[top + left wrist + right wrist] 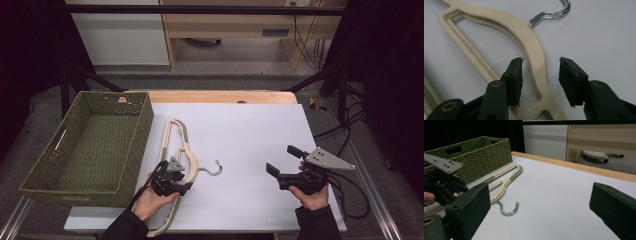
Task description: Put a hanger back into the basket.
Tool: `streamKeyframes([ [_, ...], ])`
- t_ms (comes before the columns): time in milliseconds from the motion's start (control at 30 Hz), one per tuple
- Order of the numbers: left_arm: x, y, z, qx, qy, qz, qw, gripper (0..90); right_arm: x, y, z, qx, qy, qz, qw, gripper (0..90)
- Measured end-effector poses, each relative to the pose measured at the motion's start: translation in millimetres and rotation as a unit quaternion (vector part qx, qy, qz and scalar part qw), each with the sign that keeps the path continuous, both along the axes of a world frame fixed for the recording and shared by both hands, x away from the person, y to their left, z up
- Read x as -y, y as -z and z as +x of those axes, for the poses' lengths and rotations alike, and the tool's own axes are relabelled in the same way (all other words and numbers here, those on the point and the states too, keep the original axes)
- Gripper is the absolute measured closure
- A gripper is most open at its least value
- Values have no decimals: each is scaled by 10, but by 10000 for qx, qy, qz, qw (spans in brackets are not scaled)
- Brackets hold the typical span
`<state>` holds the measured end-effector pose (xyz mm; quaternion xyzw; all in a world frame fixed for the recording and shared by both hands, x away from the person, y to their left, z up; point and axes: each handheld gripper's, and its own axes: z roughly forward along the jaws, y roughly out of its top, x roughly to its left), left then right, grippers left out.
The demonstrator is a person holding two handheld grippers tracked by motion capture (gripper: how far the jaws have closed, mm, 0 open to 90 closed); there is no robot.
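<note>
While straddling shoulder of cream plastic coat hanger lying flat on white table beside green wicker basket | left gripper unclenched, pads clear | advice: centre, then pinch squarely | right gripper agape, empty.

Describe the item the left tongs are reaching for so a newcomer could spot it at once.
Start at the green woven basket on the left of the white table. Just right of it lies a cream plastic clothes hanger, flat on the table, with the left tongs straddling its curved shoulder. Its silver metal hook sets it apart.
</note>
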<state>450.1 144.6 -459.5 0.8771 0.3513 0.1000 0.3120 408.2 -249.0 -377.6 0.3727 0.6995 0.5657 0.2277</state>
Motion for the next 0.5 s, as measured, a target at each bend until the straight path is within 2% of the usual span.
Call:
streamKeyframes([
  [167, 17, 51, 48, -129, -46, 47, 9999, 616, -14, 11, 7, -33, -34, -31, 10000, 40],
  [433, 26, 43, 55, -137, -145, 133, 9997, 677, -44, 33, 22, -105, -87, -70, 9999, 42],
  [500, 31, 42, 52, -125, -188, 143, 9996, 720, -49, 41, 29, -85, -137, -94, 9998, 43],
])
